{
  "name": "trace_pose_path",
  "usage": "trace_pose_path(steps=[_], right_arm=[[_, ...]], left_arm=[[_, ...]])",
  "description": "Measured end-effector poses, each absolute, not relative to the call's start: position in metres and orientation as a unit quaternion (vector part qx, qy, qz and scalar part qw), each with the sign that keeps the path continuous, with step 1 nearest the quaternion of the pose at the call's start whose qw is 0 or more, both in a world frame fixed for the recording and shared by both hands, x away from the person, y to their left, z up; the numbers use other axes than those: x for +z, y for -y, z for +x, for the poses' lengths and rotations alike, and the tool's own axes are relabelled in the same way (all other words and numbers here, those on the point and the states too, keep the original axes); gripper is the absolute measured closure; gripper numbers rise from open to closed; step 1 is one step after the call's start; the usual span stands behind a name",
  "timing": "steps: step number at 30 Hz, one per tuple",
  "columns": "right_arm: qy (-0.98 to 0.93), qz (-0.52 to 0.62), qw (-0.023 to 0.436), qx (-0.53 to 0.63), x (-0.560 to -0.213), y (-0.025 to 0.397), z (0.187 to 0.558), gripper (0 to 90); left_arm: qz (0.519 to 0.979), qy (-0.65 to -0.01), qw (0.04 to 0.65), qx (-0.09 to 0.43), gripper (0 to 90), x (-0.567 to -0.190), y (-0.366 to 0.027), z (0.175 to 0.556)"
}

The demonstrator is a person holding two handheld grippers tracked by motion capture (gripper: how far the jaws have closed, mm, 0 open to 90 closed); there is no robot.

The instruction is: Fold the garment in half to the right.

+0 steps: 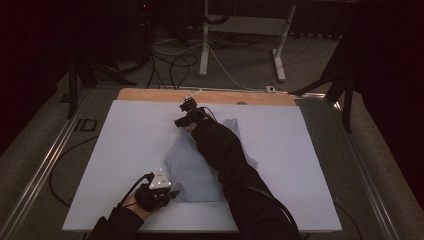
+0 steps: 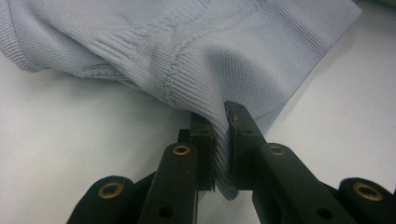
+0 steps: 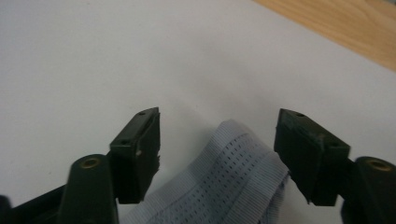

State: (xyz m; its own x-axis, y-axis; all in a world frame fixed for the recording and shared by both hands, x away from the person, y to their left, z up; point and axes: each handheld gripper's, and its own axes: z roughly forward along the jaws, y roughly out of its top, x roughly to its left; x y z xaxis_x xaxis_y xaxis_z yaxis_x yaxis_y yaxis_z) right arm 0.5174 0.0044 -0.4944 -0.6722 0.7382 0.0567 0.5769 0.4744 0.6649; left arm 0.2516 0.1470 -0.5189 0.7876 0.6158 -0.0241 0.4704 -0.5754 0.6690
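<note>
A light blue knitted garment [image 1: 192, 165] lies crumpled in the middle of the white table cover [image 1: 125, 145]. My left gripper [image 1: 167, 192] sits at the garment's near left corner and is shut on a ribbed fold of the garment [image 2: 223, 154]. My right gripper [image 1: 186, 119] reaches across to the garment's far end. There its jaws stand wide open, one on each side of a ribbed, perforated edge of the garment [image 3: 224, 177], not touching it. The right sleeve [image 1: 225, 155] hides much of the cloth's middle.
A strip of bare wood [image 1: 150, 95] shows along the table's far edge, also in the right gripper view [image 3: 345, 23]. Beyond the table, white frame legs [image 1: 204, 45] and loose cables [image 1: 175, 65] lie on the dark floor. Metal rails [image 1: 45, 165] run along both table sides.
</note>
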Motion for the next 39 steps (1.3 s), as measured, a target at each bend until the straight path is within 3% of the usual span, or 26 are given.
trace_pose_path(steps=[10, 21, 28, 30, 39], right_arm=[[-0.87, 0.375, 0.137, 0.29, -0.507, -0.02, 0.524, 43.3], [-0.877, 0.376, 0.146, 0.261, -0.514, -0.02, 0.528, 67.7], [-0.885, 0.363, 0.16, 0.246, -0.514, -0.021, 0.527, 76.6], [-0.89, 0.351, 0.16, 0.242, -0.51, -0.022, 0.526, 86.2], [-0.892, 0.337, 0.167, 0.252, -0.5, -0.019, 0.523, 87.0]], left_arm=[[0.882, -0.308, 0.343, 0.101, 84.4, -0.519, -0.147, 0.252], [0.882, -0.308, 0.343, 0.098, 84.5, -0.518, -0.147, 0.252], [0.882, -0.31, 0.342, 0.097, 84.6, -0.519, -0.147, 0.252], [0.882, -0.31, 0.342, 0.095, 84.8, -0.519, -0.147, 0.253], [0.884, -0.303, 0.34, 0.099, 85.5, -0.517, -0.145, 0.251]])
